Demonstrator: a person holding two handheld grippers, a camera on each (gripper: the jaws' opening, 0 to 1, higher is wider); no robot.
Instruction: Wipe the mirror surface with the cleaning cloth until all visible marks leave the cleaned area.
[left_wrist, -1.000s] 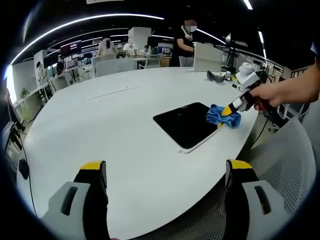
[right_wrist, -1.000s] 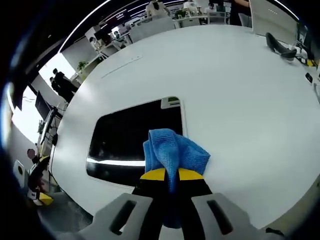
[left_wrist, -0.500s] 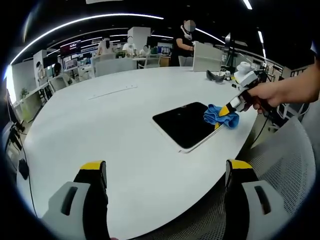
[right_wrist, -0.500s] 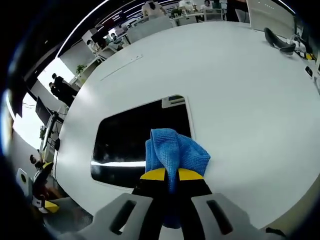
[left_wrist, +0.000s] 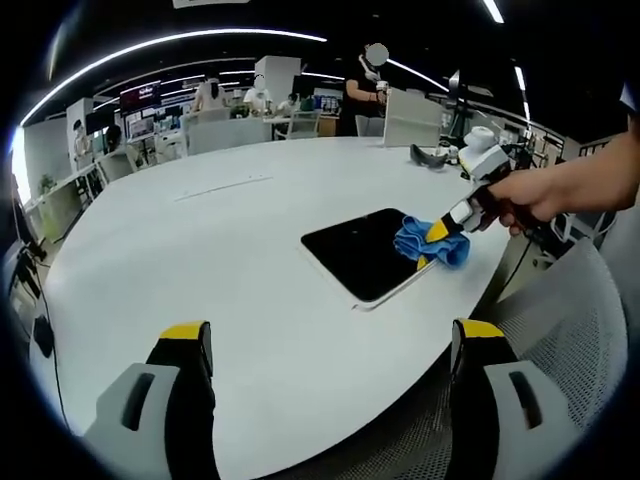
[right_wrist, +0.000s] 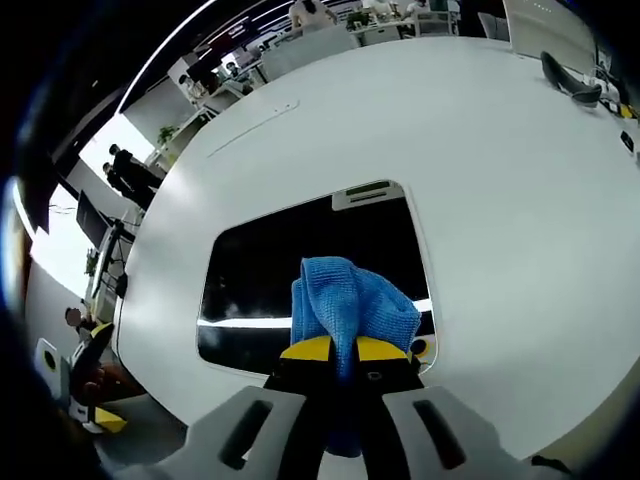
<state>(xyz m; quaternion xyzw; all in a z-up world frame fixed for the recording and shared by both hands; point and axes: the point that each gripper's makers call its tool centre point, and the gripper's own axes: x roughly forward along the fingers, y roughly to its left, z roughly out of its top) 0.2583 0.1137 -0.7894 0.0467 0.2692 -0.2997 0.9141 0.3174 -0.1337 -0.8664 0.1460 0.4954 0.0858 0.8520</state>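
Note:
A dark rectangular mirror (left_wrist: 362, 250) (right_wrist: 280, 270) lies flat on the round white table (left_wrist: 200, 250) (right_wrist: 500, 200), near its edge. My right gripper (right_wrist: 342, 350) (left_wrist: 437, 232) is shut on a bunched blue cleaning cloth (right_wrist: 345, 308) (left_wrist: 420, 238), which rests on the mirror's near right part. A hand (left_wrist: 520, 195) holds that gripper in the left gripper view. My left gripper (left_wrist: 330, 345) stands open over the table's near edge, well short of the mirror, with nothing between its jaws.
A mesh chair back (left_wrist: 560, 340) sits below the table edge at right. Dark goggles (left_wrist: 430, 155) (right_wrist: 570, 85) and small items lie at the far side. People (left_wrist: 365, 85) and desks stand behind the table. A thin strip (right_wrist: 250, 125) lies on the table.
My right gripper has carried the cloth from the mirror's outer edge inward onto the glass. The left gripper has stayed where it was.

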